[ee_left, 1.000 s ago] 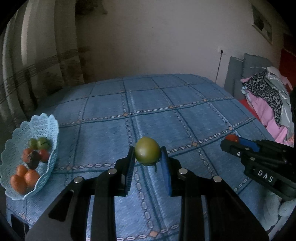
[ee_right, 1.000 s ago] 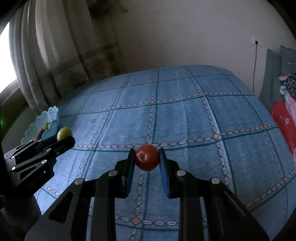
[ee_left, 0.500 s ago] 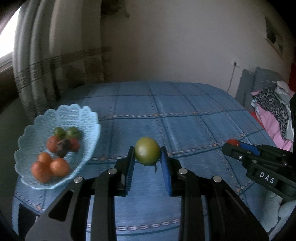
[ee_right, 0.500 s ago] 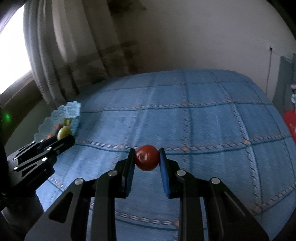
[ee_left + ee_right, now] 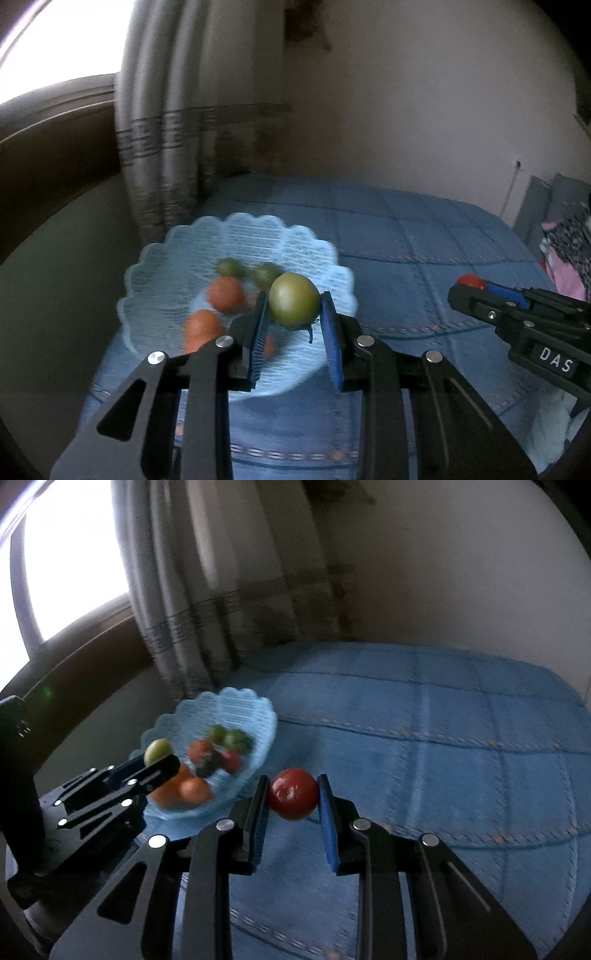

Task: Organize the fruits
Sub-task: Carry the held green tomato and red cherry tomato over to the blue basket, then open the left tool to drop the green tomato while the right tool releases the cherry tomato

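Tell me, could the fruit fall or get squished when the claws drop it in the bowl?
Maybe. The green fruit hangs in the left claw above the blue bowl; dropped from there, it could bump the fruit already inside. The red fruit in the right claw sits beside the bowl, so releasing now would miss.

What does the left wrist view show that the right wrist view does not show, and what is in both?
Only the left wrist view shows the pile of clothes at the right edge and the DAS label on the right gripper. Only the right wrist view shows a dark fruit in the basket. Both show the light blue basket holding orange, red and green fruit, the green tomato in the left gripper, the red tomato in the right gripper, and the blue bedspread.
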